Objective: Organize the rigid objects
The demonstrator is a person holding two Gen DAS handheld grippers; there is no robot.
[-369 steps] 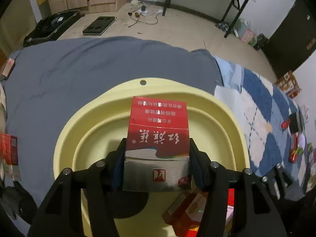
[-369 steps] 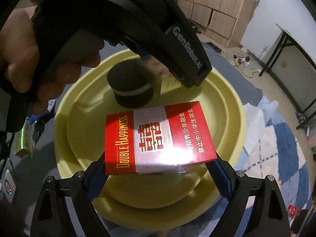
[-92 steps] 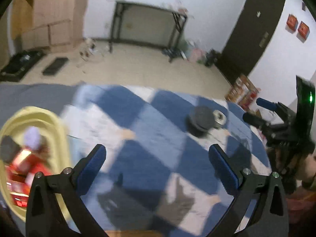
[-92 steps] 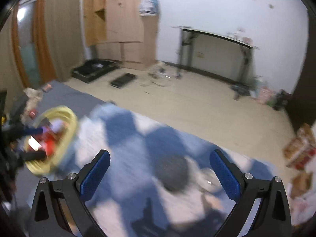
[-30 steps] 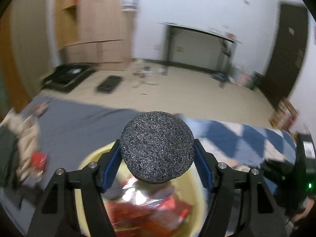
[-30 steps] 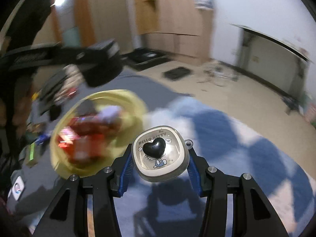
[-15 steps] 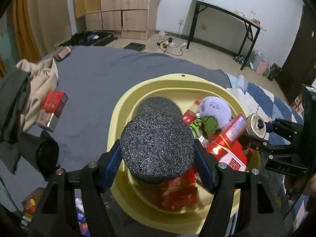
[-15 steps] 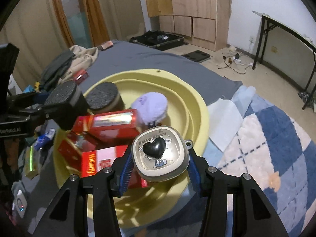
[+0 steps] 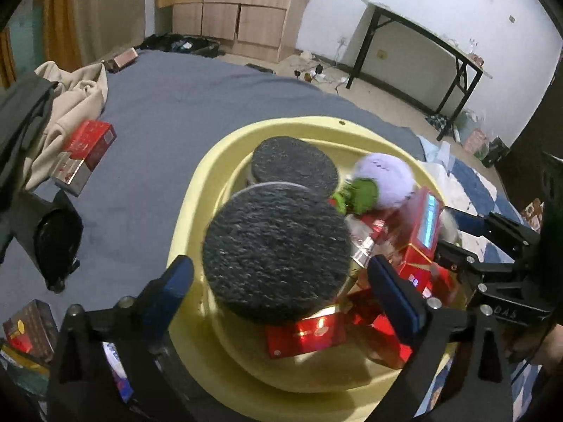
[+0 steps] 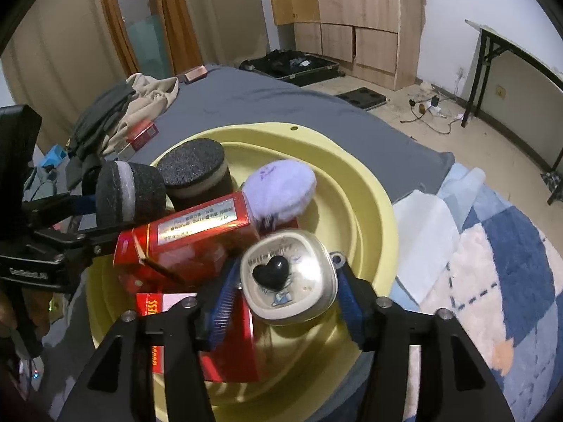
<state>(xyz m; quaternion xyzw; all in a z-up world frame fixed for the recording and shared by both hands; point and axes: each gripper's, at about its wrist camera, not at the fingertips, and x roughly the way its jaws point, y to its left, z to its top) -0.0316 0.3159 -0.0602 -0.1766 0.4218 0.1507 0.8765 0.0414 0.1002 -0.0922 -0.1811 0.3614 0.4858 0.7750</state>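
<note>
A yellow basin (image 9: 197, 190) (image 10: 355, 183) on the bed holds red cigarette boxes (image 9: 422, 235) (image 10: 197, 232), a purple plush (image 9: 383, 179) (image 10: 281, 190) and a black round sponge (image 9: 293, 165) (image 10: 193, 161). My left gripper (image 9: 278, 277) has its jaws spread wider than a second black round sponge (image 9: 276, 253) (image 10: 130, 193) that sits between them over the basin. My right gripper (image 10: 288, 299) has its jaws slightly apart around a small silver Hello Kitty tin (image 10: 288, 277) with a black heart, just above the boxes.
A grey sheet (image 9: 176, 105) covers the bed, with a blue-checked blanket (image 10: 510, 263) to the right. Clothes (image 9: 52, 88) and a red box (image 9: 84, 151) lie at the left. More boxes (image 9: 28, 327) sit at the lower left. A desk (image 9: 422, 38) stands behind.
Both grippers have lowered toward the basin and their jaws have spread. The black sponge and the tin now sit looser between the pads.
</note>
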